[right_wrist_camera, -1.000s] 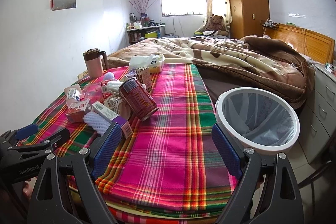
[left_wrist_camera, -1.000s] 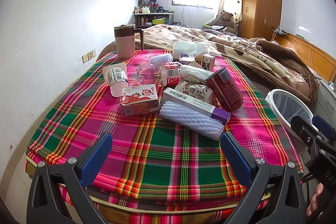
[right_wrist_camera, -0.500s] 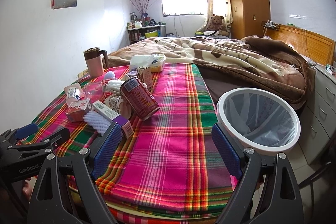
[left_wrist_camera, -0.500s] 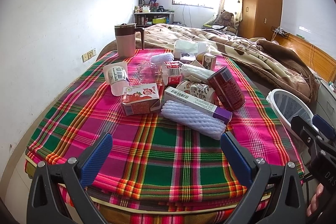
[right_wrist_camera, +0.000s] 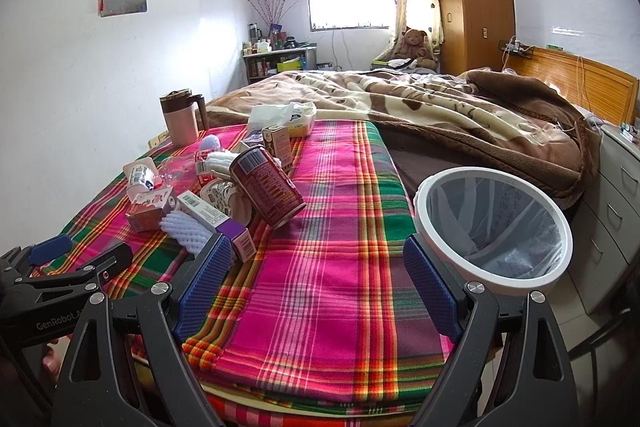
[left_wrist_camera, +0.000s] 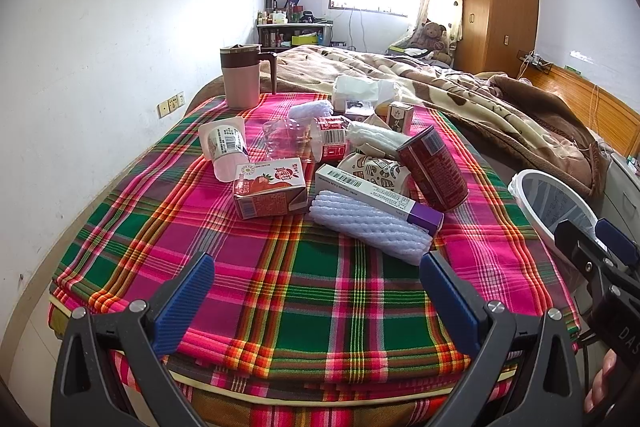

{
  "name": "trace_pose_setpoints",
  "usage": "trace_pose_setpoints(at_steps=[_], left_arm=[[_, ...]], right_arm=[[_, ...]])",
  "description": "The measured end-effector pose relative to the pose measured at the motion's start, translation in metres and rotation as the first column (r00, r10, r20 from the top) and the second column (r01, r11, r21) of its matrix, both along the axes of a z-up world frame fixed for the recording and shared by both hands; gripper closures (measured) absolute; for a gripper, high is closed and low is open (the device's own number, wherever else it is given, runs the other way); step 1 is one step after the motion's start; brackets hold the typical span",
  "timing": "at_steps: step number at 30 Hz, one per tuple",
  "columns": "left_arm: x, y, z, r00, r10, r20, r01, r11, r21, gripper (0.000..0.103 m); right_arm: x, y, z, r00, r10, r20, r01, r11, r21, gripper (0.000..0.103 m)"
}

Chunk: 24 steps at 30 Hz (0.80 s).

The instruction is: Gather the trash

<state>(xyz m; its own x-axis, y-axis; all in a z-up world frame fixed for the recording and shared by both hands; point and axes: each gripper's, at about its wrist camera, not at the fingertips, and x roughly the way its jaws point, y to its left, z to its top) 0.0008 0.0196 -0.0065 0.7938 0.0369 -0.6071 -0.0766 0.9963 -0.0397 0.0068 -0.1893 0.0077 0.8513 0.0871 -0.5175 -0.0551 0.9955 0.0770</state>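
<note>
Both my left gripper [left_wrist_camera: 316, 297] and right gripper [right_wrist_camera: 316, 287] hang wide open and empty over the near edge of the plaid cloth [left_wrist_camera: 320, 291]; I read "GenRobot" on the left one's body from the right view. My trash pile sits mid-cloth: strawberry carton [left_wrist_camera: 270, 193], barcoded purple-ended box [left_wrist_camera: 378, 197] on foam netting [left_wrist_camera: 368, 227], tilted red can [left_wrist_camera: 432, 167]. White bin [right_wrist_camera: 494, 227] stands right of the cloth.

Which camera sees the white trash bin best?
The right wrist view. There the white trash bin shows its whole round rim and the clear bag lining it, right beside the plaid blanket. In the left wrist view the bin sits at the right side, partly hidden behind the right gripper.
</note>
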Motion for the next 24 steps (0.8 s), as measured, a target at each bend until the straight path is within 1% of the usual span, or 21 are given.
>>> trace_pose_setpoints(at_steps=[14,20,24], left_arm=[[0.005,0.004,-0.003,1.000,0.003,-0.015,-0.003,1.000,0.003,0.000],[0.017,0.013,-0.005,1.000,0.013,-0.024,-0.013,1.000,0.006,0.000],[0.036,0.022,-0.007,0.999,0.017,-0.038,-0.017,1.000,0.013,0.000]], right_arm=[[0.004,0.000,-0.002,1.000,-0.005,-0.007,0.005,1.000,-0.007,0.013],[0.013,0.003,-0.003,1.000,-0.008,-0.018,0.008,1.000,-0.021,0.013],[0.028,0.008,-0.003,1.000,0.019,0.001,-0.019,0.999,-0.034,0.013]])
